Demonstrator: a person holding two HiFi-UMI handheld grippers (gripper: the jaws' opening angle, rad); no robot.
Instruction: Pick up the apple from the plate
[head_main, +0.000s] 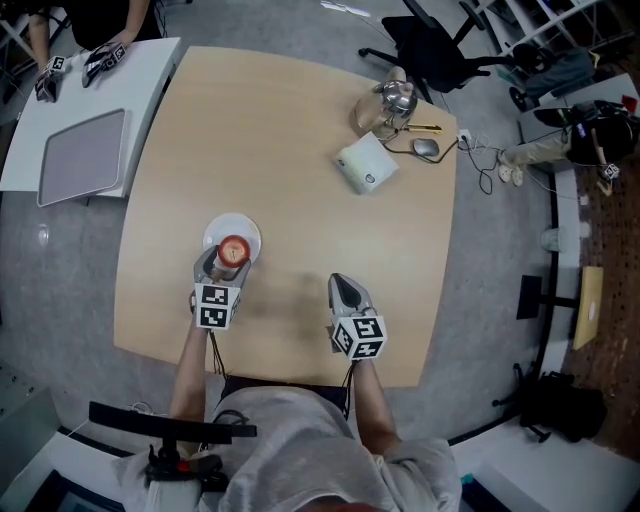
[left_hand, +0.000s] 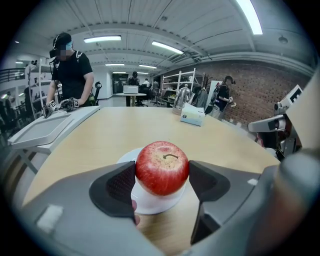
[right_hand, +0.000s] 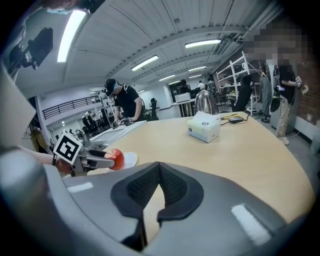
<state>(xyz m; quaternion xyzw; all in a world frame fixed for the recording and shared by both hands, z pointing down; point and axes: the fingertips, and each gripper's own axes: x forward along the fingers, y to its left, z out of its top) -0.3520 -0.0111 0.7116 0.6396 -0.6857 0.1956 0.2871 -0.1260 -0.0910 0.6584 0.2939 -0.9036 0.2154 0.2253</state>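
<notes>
Apple (left_hand: 162, 167) clamped between left fingers (left_hand: 116, 186), just over plate (left_hand: 156, 202). Grasp made; next, steady vertical lift. Right fingers (right_hand: 140, 192) together, idle over desk (head_main: 300, 150).

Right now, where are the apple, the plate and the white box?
apple (left_hand: 162, 167): left gripper view, middle of its red skin.
plate (head_main: 222, 226): head view, bare white part beside the apple.
white box (right_hand: 204, 127): right gripper view, its front side.
</notes>
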